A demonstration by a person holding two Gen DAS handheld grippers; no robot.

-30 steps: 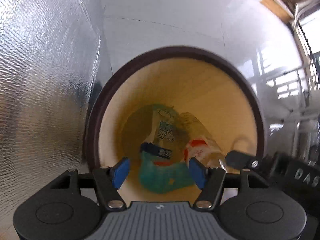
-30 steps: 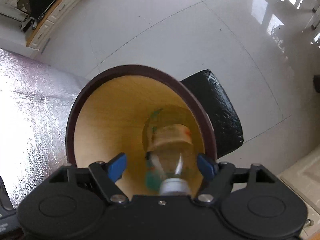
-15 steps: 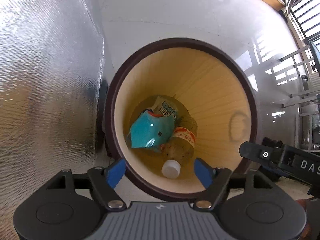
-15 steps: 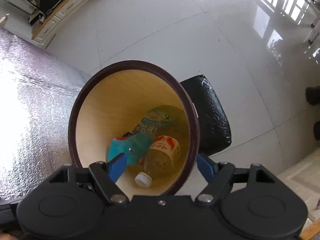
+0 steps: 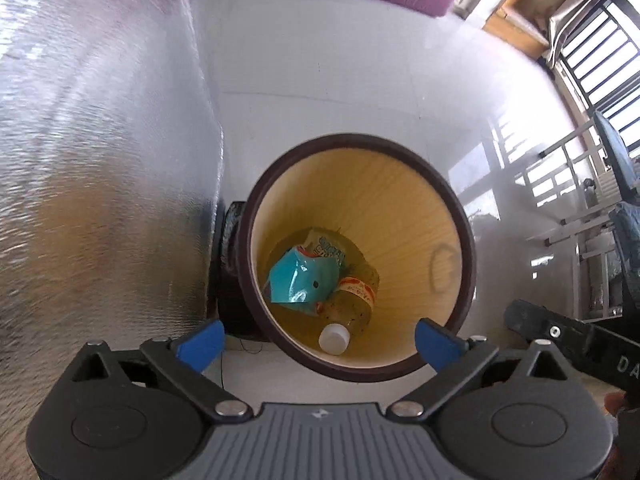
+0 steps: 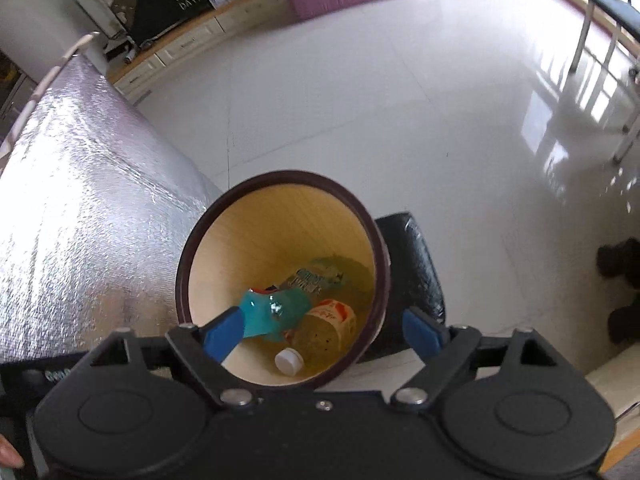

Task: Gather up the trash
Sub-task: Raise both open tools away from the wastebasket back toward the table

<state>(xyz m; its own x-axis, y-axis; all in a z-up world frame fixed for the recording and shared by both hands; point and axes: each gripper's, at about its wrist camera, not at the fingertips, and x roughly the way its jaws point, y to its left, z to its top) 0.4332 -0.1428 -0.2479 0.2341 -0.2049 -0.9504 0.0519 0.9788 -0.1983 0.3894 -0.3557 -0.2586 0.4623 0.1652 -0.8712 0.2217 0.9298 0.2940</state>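
Note:
A round bin (image 5: 456,208) with a dark brown rim and yellow inside stands on the white floor; it also shows in the right wrist view (image 6: 280,178). At its bottom lie a teal wrapper (image 5: 300,276) (image 6: 268,312), a clear plastic bottle with a white cap (image 5: 352,304) (image 6: 320,332) and another printed wrapper (image 5: 326,246). My left gripper (image 5: 318,342) is open and empty above the bin's near rim. My right gripper (image 6: 322,332) is open and empty above the bin too.
A table covered in silver foil (image 5: 100,160) (image 6: 80,208) stands left of the bin. A black bag (image 6: 416,264) lies behind the bin on the floor. The other gripper's body (image 5: 576,344) shows at the right edge. Wide white tiled floor (image 6: 400,100) lies beyond.
Both grippers have risen away from the bin. A second ago the bottle and the teal wrapper were between the fingers; both now lie in the bin.

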